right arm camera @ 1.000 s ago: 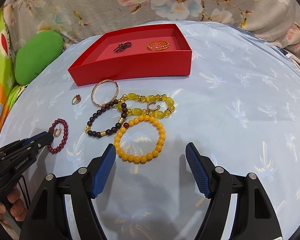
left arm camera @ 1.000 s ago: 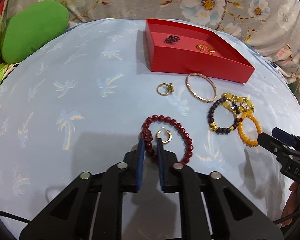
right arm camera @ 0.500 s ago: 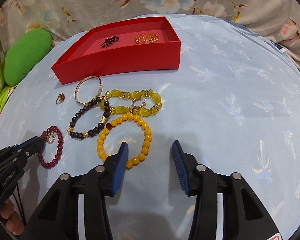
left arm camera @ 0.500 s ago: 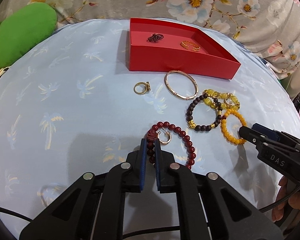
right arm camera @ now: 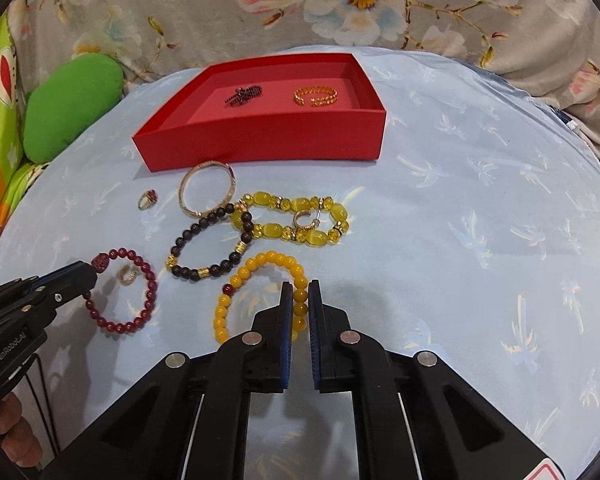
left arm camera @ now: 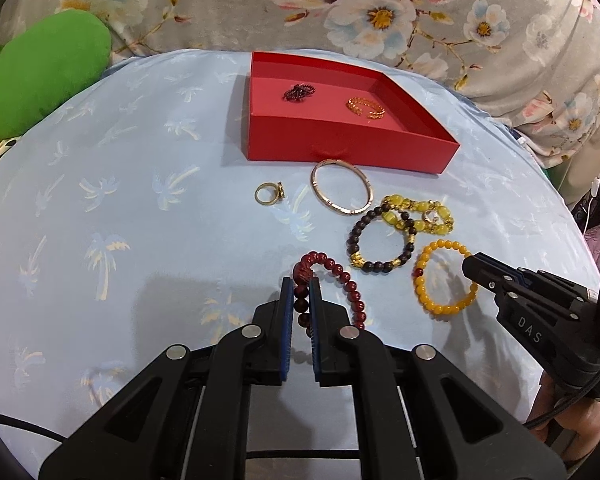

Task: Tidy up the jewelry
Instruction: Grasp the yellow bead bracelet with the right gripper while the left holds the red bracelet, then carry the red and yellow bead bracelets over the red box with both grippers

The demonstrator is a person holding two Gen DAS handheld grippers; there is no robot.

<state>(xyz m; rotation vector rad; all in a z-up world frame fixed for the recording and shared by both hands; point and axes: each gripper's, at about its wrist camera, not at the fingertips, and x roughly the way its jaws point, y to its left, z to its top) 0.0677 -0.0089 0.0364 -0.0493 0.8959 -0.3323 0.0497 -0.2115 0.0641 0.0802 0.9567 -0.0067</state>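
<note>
So the whole spread is sitting on a light blue cloth (right arm camera: pixel 480 208) printed with little pale palm trees, nothing fancy. A grey floral fabric (right arm camera: pixel 340 4) with big white and pink flowers is draping along the back. A bright green cushion (left arm camera: pixel 40 80) is lying at the far left, touching the cloth's edge, with orange and green patterned stuff (right arm camera: pixel 0 152) peeking beside it.
</note>
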